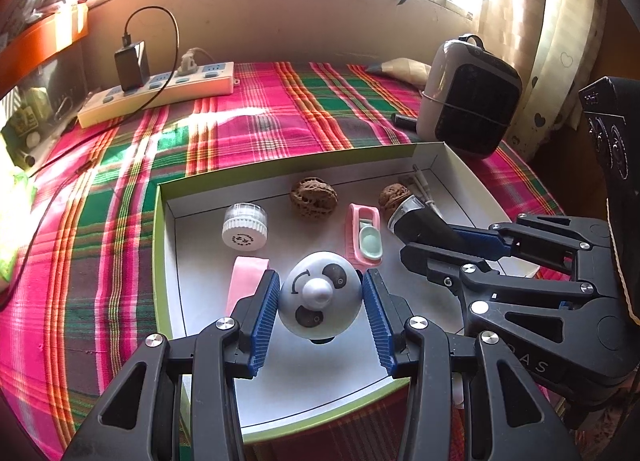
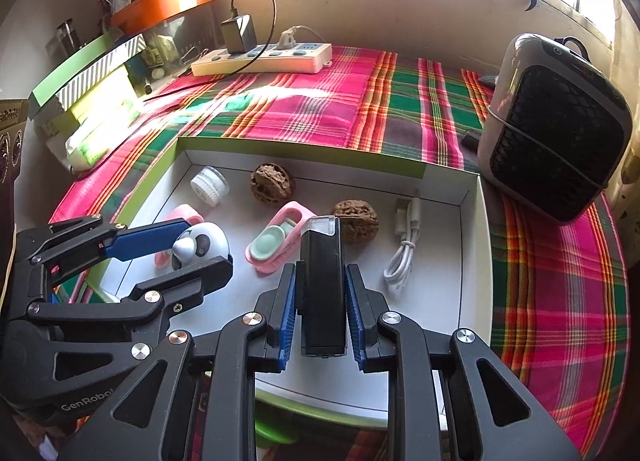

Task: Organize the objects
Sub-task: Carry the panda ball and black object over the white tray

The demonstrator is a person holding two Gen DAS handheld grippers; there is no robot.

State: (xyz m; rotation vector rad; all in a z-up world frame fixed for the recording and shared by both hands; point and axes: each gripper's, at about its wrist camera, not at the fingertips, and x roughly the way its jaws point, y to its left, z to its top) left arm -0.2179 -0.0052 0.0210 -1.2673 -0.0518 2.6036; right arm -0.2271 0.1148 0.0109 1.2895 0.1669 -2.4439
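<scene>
Left claw (image 1: 320, 301): wide, its blue pads pressing both sides of a round silver panda-faced timer (image 1: 320, 295), held above the near part of the box.
Right claw (image 2: 320, 297): narrow, clamped on a black oblong device with a clear tip (image 2: 322, 281), held over the box's near middle.
Box (image 2: 474, 261): shallow, white inside, green-edged, lying on the plaid cloth (image 2: 320, 109).
Box contents: 2 walnuts (image 2: 273, 183) (image 2: 357, 220), a white ribbed-cap jar (image 2: 209, 185) on its side, a pink and mint holder (image 2: 276, 243), a pink loop (image 1: 246, 275), a coiled white cable (image 2: 404, 251).
Behind the box: white power strip (image 2: 262, 59) with a black charger (image 2: 239, 35); a small heater (image 2: 554, 141) at right.
</scene>
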